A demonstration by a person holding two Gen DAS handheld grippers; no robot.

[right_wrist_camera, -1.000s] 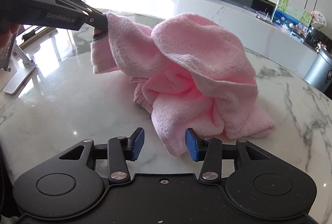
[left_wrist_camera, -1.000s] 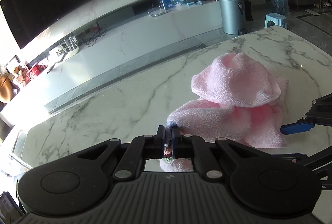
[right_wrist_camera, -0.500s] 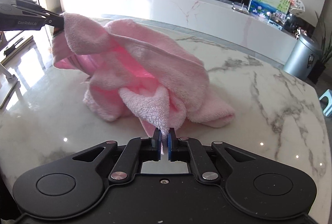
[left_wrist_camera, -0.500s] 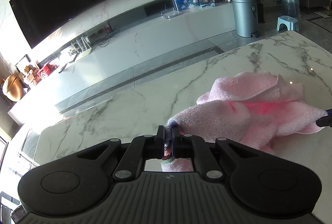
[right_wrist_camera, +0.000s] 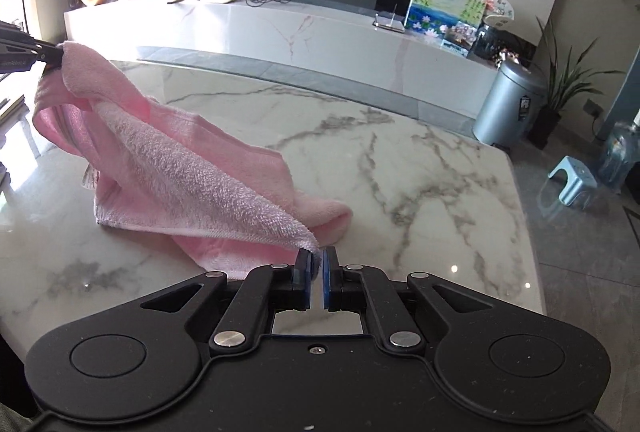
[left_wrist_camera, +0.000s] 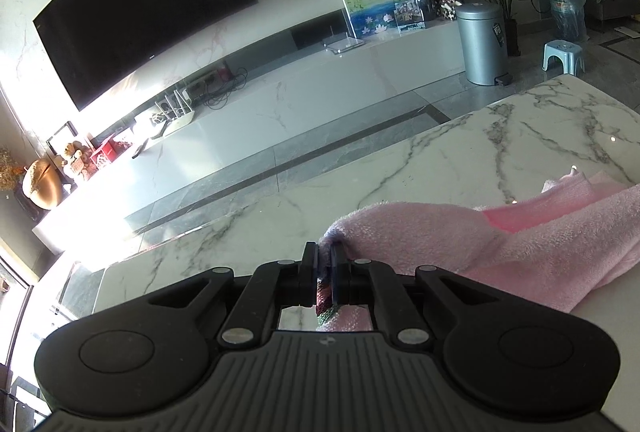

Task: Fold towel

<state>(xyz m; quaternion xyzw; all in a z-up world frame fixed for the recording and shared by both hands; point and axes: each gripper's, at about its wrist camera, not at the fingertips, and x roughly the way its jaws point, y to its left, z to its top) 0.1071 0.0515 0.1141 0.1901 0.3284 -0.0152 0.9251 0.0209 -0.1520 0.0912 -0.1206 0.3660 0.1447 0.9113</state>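
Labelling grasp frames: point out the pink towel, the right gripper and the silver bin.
pink towel (right_wrist_camera: 180, 167): right wrist view, on the raised fold stretched between the grippers.
right gripper (right_wrist_camera: 316, 264): right wrist view, midway between its fingers, shut on a towel corner.
silver bin (left_wrist_camera: 482, 43): left wrist view, on its side wall.

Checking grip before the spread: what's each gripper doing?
Left gripper: shut on pink towel corner.
Right gripper: shut on another towel corner.

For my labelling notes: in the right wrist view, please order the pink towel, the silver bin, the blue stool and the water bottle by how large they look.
1. pink towel, though it is nearest
2. silver bin
3. blue stool and water bottle: alike, unranked; the bottle is cut by the edge.
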